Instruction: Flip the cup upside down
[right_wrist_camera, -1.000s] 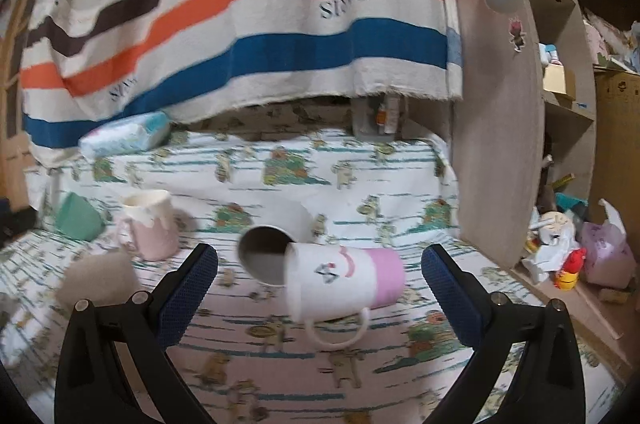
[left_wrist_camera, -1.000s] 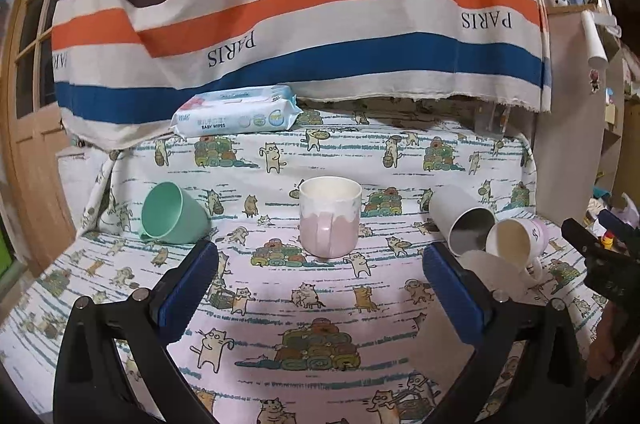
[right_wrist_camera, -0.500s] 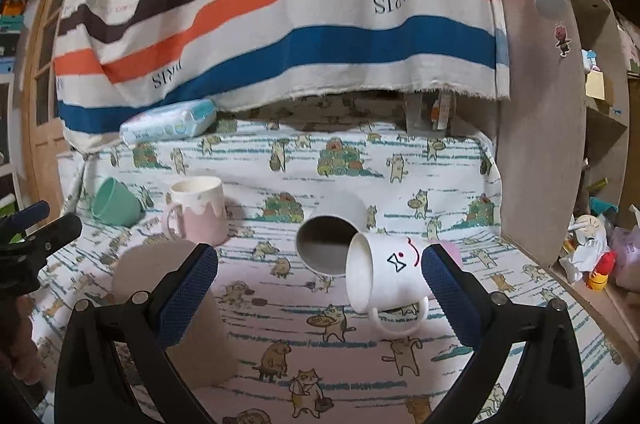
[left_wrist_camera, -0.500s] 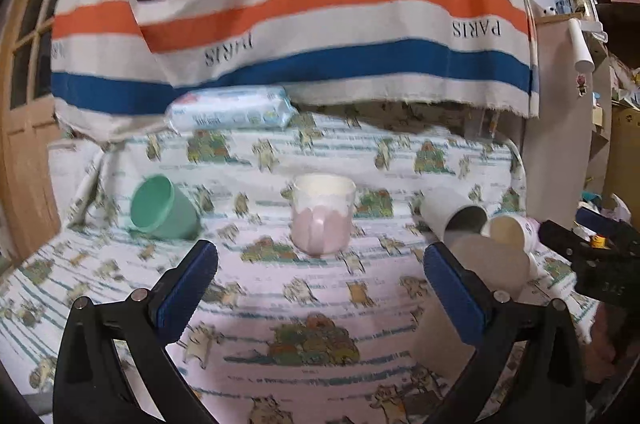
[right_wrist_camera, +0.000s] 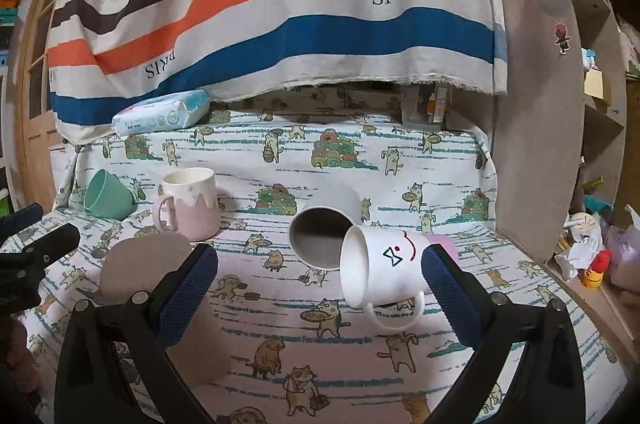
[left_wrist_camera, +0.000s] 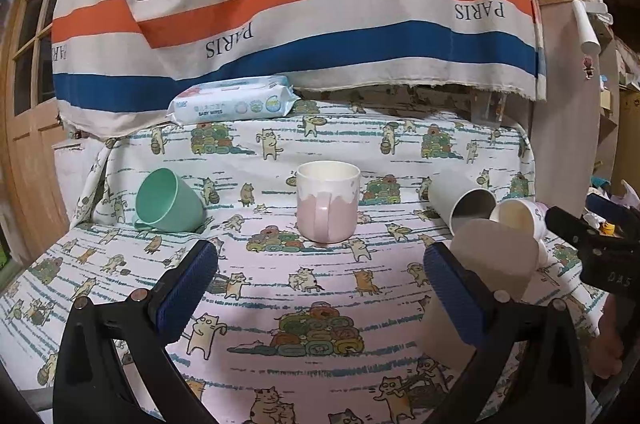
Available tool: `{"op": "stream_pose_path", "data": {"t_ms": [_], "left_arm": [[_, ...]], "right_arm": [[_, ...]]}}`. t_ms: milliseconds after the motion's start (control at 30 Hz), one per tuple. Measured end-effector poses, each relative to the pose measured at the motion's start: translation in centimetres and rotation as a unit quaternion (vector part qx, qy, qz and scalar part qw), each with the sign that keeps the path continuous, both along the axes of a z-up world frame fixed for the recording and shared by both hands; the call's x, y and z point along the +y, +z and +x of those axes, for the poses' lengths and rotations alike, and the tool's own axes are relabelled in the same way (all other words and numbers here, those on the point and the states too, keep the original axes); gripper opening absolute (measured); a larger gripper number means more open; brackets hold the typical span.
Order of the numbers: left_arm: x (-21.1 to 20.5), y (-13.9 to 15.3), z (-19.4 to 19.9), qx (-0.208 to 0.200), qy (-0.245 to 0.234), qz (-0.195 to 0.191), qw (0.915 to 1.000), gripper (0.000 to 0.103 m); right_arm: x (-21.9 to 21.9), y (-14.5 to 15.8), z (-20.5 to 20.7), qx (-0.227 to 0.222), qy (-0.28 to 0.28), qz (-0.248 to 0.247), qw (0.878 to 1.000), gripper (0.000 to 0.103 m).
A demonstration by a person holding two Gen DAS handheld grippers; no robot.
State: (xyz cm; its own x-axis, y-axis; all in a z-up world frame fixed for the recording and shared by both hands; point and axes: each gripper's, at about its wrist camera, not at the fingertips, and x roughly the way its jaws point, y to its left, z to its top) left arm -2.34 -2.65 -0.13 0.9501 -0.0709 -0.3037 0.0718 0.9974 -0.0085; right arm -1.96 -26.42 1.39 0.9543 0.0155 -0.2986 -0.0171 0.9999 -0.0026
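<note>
A pink and cream mug stands upright on the cat-print cloth, ahead of my open, empty left gripper; it also shows in the right wrist view. A white mug with a drawn face lies on its side just ahead of my open, empty right gripper. A grey cup lies on its side behind it. A green cup lies tilted at the left. An upside-down grey paper cup stands close by my right gripper's left finger.
A pack of baby wipes lies at the back under a striped hanging cloth. A wooden cabinet side bounds the table on the right, with clutter beyond. A wooden door is at the left.
Both grippers have drawn back and risen a little; the cups look smaller than a second ago. The right view has swung so the white mug sits nearer its right finger. No cup has moved.
</note>
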Motion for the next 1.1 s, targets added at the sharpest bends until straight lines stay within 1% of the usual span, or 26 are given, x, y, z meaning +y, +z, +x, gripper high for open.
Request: {"op": "stream_pose_path", "data": {"t_ms": [1100], "left_arm": [[-0.06, 0.02, -0.09, -0.002, 0.001, 0.001, 1.0000, 0.102]], "right_arm": [[0.05, -0.01, -0.13, 0.000, 0.007, 0.001, 1.000, 0.103]]}}
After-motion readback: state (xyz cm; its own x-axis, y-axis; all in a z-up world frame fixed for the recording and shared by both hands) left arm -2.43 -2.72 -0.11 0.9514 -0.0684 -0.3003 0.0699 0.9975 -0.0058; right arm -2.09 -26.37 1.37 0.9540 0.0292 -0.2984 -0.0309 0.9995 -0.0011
